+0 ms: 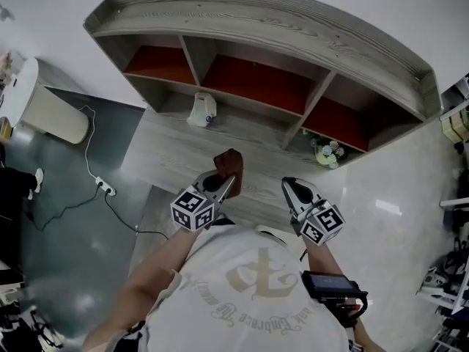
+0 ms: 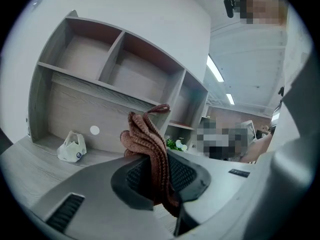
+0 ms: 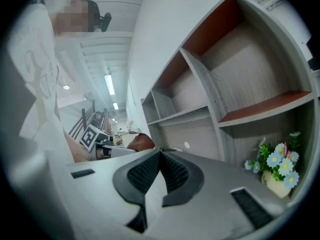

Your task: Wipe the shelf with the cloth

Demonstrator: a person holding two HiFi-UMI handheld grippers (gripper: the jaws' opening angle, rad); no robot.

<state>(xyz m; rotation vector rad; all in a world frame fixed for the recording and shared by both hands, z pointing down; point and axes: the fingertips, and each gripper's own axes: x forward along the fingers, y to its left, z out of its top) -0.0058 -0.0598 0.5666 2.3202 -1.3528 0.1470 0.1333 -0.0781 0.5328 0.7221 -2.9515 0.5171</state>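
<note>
My left gripper [image 1: 227,180] clamps the one brown cloth [image 1: 229,163] over the near desk edge. My right gripper [image 1: 288,185], jaws together and empty, sits to its right. The shelf [image 1: 256,20] has three upper compartments, with one white bag [image 1: 201,111] and one flower pot [image 1: 327,153] below.

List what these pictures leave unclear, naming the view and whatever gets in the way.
- Lower end of the cloth: left gripper view, buried between the jaws of the left gripper.
- Base of the flower pot: right gripper view, behind the body of the right gripper.
- Print on the bag: head view, too small.
- Near edge of the desk: head view, under the person's shirt.
</note>
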